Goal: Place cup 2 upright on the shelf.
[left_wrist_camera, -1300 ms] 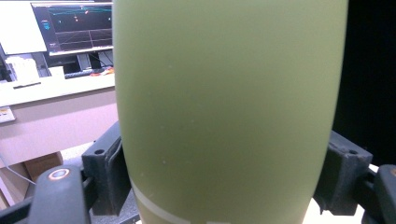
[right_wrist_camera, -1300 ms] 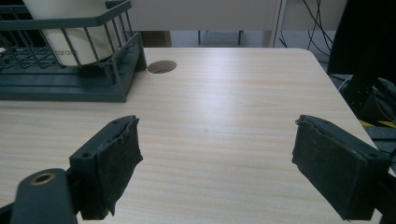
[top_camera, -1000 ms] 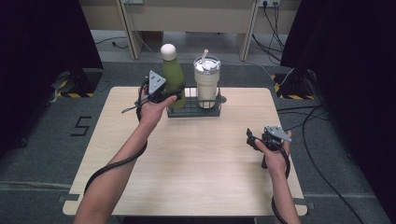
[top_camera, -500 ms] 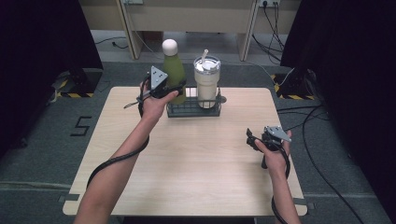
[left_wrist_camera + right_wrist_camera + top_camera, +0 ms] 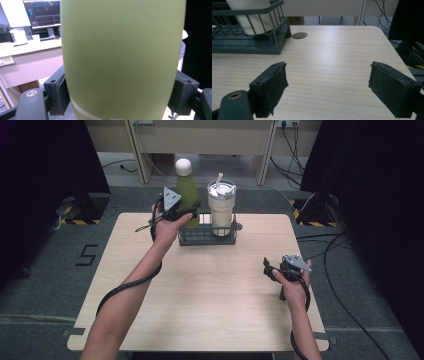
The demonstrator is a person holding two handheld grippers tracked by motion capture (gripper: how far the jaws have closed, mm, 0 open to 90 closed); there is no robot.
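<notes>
A tall olive-green bottle (image 5: pixel 187 195) with a cream cap stands upright at the left end of a dark wire basket (image 5: pixel 207 240) at the table's far side. My left gripper (image 5: pixel 186 212) is shut on its lower body; in the left gripper view the bottle (image 5: pixel 122 60) sits between both pads (image 5: pixel 61 92). Whether its base rests in the basket is hidden by the hand. A cream tumbler (image 5: pixel 221 210) with a lid and straw stands in the basket's right end. My right gripper (image 5: pixel 272 272) hovers low over the table's right side, open, with bare wood between its jaws (image 5: pixel 328 75).
The wooden table (image 5: pixel 210 290) has a round cable hole (image 5: pixel 299 35) just right of the basket (image 5: pixel 249 47). The tumbler (image 5: pixel 249 20) stands close to the bottle. Cables lie on the floor at the right and black curtains hang on both sides.
The green bottle and my left gripper have risen slightly at the basket. The right gripper has stayed in place.
</notes>
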